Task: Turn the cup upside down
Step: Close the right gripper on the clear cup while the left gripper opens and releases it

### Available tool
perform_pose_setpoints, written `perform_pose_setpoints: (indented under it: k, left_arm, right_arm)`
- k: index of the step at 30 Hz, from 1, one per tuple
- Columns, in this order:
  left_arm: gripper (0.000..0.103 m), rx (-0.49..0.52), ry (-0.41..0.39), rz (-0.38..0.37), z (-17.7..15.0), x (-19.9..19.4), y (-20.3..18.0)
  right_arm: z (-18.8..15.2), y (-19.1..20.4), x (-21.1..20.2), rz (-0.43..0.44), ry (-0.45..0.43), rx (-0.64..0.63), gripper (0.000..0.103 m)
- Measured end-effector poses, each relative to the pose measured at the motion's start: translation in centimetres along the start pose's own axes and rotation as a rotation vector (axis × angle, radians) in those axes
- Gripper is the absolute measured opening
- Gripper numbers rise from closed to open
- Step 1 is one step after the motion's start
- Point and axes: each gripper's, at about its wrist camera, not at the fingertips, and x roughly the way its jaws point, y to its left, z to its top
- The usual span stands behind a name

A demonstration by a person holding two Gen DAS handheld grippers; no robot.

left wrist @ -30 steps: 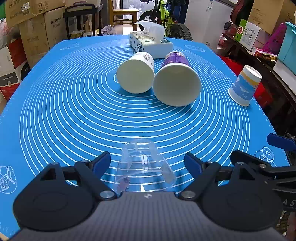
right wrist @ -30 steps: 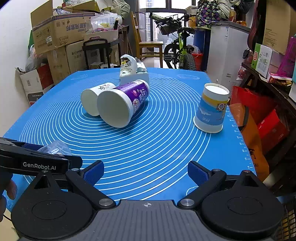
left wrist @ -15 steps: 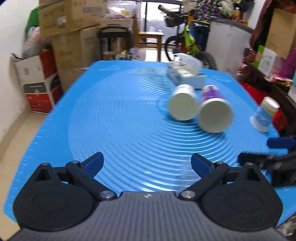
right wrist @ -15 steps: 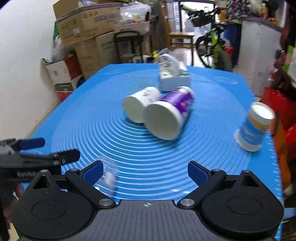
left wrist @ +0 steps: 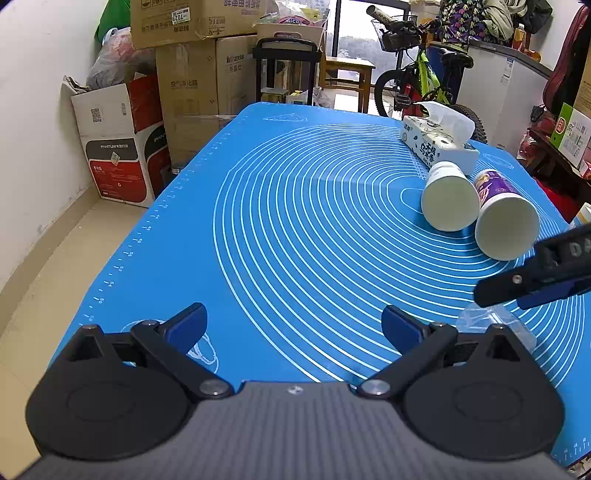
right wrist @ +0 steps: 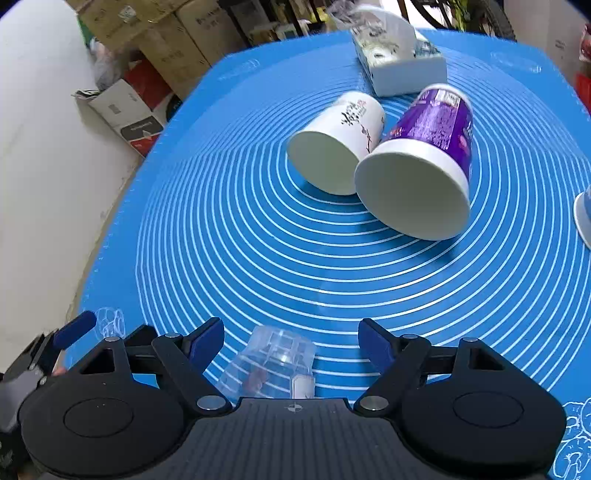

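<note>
A blue ringed mat (left wrist: 295, 229) fills a box-cluttered room. Since a second ago the left gripper (left wrist: 293, 326) has swung left off the clear plastic cup (right wrist: 275, 363), which now sits inverted between the right gripper (right wrist: 291, 339)'s wide-spread fingers; both grippers gape empty. Two smooth paper cups (right wrist: 380, 166) lie tipped farther off.

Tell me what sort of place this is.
Probably a cluttered spare or storage room at home: stacked cardboard boxes against the wall, a bicycle by the window, and a table under a blue baking mat.
</note>
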Motion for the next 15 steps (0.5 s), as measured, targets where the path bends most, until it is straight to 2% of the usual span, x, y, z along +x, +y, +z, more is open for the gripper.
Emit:
perform_pose_setpoints:
  k: [2, 6, 7, 8, 11, 12, 13, 15]
  left_arm:
    - [0.100, 0.002, 0.002, -0.008, 0.0, 0.2, -0.1]
    - [0.100, 0.007, 0.005, -0.019, -0.2, 0.4, -0.3]
    - [0.100, 0.007, 0.006, -0.020, -0.3, 0.5, -0.2]
    - [0.100, 0.006, 0.008, -0.021, -0.3, 0.5, -0.2]
    - [0.100, 0.000, 0.012, -0.025, -0.4, 0.5, -0.1]
    - [0.100, -0.002, 0.011, -0.026, -0.5, 0.5, -0.1]
    - [0.100, -0.003, 0.010, -0.026, -0.5, 0.5, -0.1]
    - [0.100, -0.003, 0.009, -0.026, -0.5, 0.6, -0.3]
  right_arm:
    - [0.3, -0.1, 1.0, 0.014, 0.045, 0.019, 0.081]
    - [0.1, -0.1, 2.9, 0.046, 0.121, 0.048, 0.068]
    - [0.1, 0.1, 2.9, 0.047, 0.117, 0.044, 0.060]
    - [0.1, 0.1, 2.8, 0.063, 0.113, 0.042, 0.058]
    - [-0.4, 0.6, 2.6, 0.051, 0.090, 0.008, 0.055]
    - [-0.6, 0.8, 2.3, 0.050, 0.072, -0.008, 0.055]
    - [-0.8, 1.0, 2.0, 0.040, 0.042, -0.028, 0.048]
    - [-1.1, 1.3, 1.2, 0.021, -0.030, -0.056, 0.049]
